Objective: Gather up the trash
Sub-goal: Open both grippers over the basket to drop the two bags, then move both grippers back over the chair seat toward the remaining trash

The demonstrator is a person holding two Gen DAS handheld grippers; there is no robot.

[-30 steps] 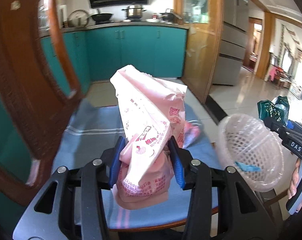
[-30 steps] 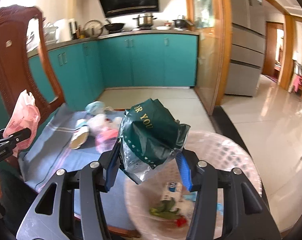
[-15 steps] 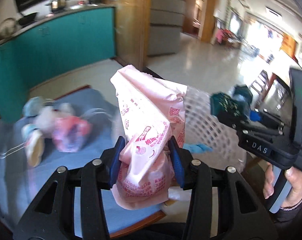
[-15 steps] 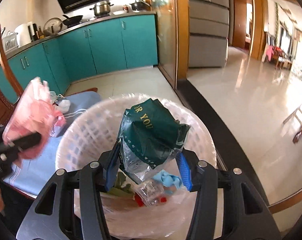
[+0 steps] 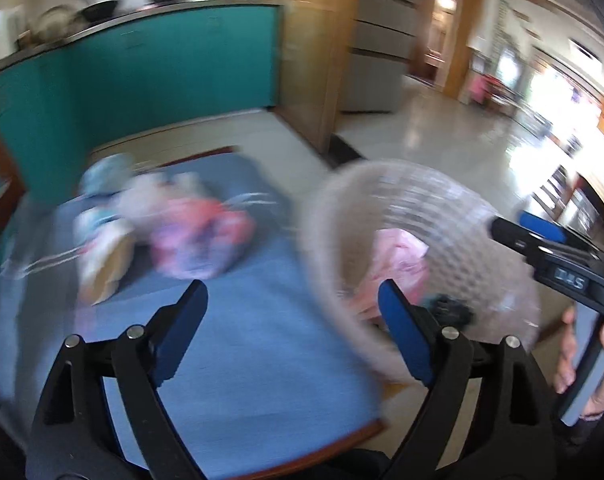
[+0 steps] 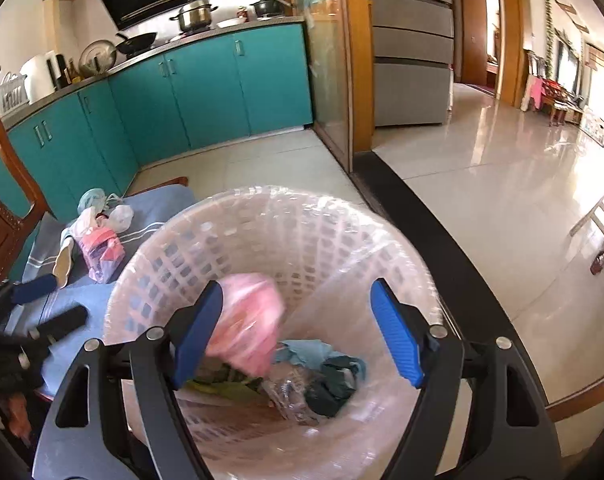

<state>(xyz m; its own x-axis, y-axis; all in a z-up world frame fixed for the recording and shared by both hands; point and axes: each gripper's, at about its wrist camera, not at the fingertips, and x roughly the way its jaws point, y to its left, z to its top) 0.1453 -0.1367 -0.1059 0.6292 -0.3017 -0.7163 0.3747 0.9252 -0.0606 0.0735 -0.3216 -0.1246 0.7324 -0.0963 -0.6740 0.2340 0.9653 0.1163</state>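
Note:
A white mesh basket (image 6: 286, 196) lined with clear plastic stands below my right gripper (image 6: 298, 332), whose jaws are opening with nothing pressed between them. A pink printed bag (image 6: 246, 320) drops blurred inside the basket. A dark green bag (image 6: 333, 384) lies at the bottom among other scraps. My left gripper (image 5: 294, 320) hangs over the blue cloth (image 5: 262, 360) beside the basket (image 5: 313, 248), its jaws opening and empty. The pink bag (image 5: 397, 256) shows through the basket wall. More trash (image 5: 174, 232) is piled further back on the cloth.
A carved wooden chair back (image 6: 2, 216) rises at the left. Teal kitchen cabinets (image 6: 206, 88) run along the back, with a glossy tiled floor (image 6: 501, 184) to the right. A person's hand (image 5: 581, 352) holds the right gripper (image 5: 521, 230) by the basket.
Both grippers have opened. The pink bag has left the left gripper and the green bag the right gripper; both are now in the basket. The left gripper swung back over the cloth.

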